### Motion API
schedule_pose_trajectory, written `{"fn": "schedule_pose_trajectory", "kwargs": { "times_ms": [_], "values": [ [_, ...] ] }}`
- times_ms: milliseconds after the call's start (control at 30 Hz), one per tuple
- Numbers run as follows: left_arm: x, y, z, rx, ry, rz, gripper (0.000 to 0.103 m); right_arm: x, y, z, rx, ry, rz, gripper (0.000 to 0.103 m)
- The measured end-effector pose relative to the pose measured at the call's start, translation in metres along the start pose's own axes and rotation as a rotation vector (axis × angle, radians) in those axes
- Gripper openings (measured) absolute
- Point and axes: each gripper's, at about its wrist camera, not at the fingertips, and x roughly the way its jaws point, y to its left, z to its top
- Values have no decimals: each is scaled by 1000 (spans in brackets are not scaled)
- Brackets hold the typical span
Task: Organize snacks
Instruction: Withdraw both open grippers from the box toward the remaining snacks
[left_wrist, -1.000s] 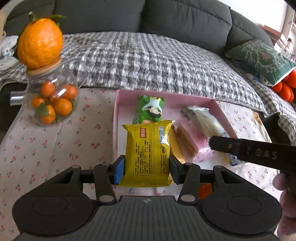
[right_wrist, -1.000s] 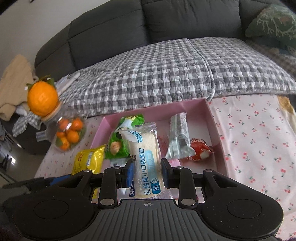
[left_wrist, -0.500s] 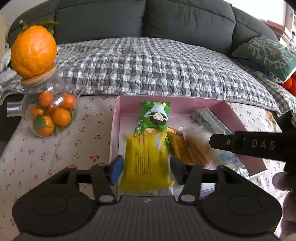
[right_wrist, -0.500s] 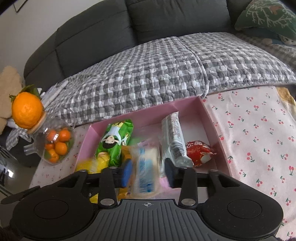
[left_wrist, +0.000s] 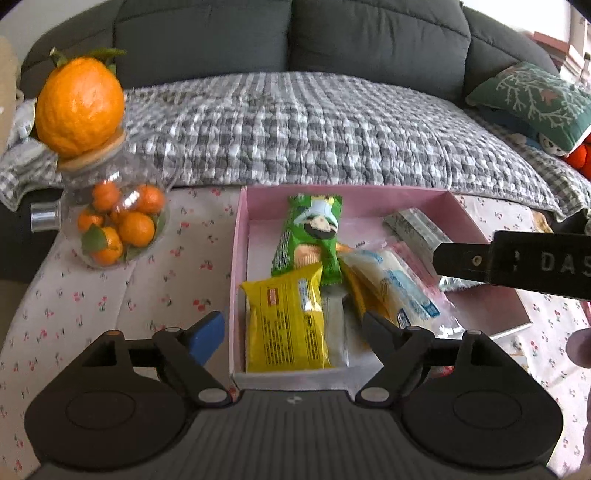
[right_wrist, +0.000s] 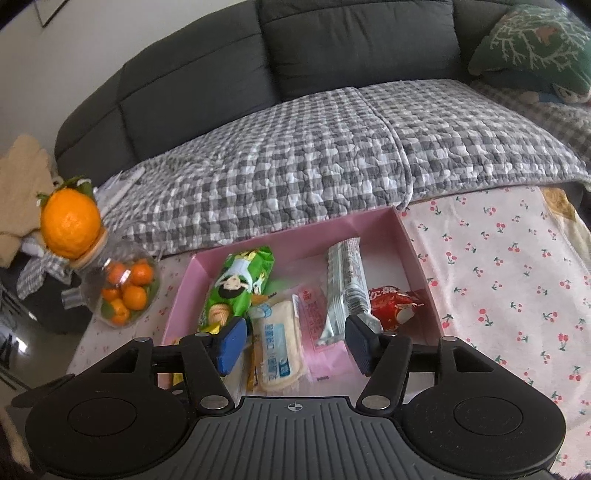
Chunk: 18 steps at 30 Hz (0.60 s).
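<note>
A pink box (left_wrist: 238, 258) on the cherry-print cloth holds several snack packets. My left gripper (left_wrist: 293, 332) hovers over its near left corner, jaws opening. The yellow packet (left_wrist: 284, 325) lies flat in the box between the fingers, and neither pad touches it. My right gripper (right_wrist: 295, 345) hangs over the box's (right_wrist: 295, 240) front middle, jaws also opening. The white-and-blue bread packet (right_wrist: 279, 343) rests below it, free of both pads. A green packet (right_wrist: 236, 288), a pink packet (right_wrist: 317, 325), a silver packet (right_wrist: 347, 288) and a red packet (right_wrist: 391, 302) lie around it.
A glass jar of small oranges (left_wrist: 110, 229) with a big orange (left_wrist: 79, 103) on its lid stands left of the box. A sofa with a checked blanket (left_wrist: 314, 129) runs behind the table. The right gripper's black finger (left_wrist: 517, 262) crosses the left wrist view's right side.
Both grippers held their packets upright a second ago. Both have widened since, and the yellow and the white packet have dropped flat into the pink box.
</note>
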Motion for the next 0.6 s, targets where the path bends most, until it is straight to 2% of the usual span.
{"fn": "schedule_pose_trajectory", "kwargs": {
  "times_ms": [200, 433, 600],
  "values": [
    [-8, 6, -2, -52, 37, -20, 84, -15, 2, -6, -44, 28, -16, 66],
    [-17, 3, -8, -9, 50, 0, 88, -29, 6, -15, -90, 67, -59, 68],
    [-23, 5, -14, 6, 69, -10, 92, -39, 5, -20, -110, 68, -104, 73]
  ]
}}
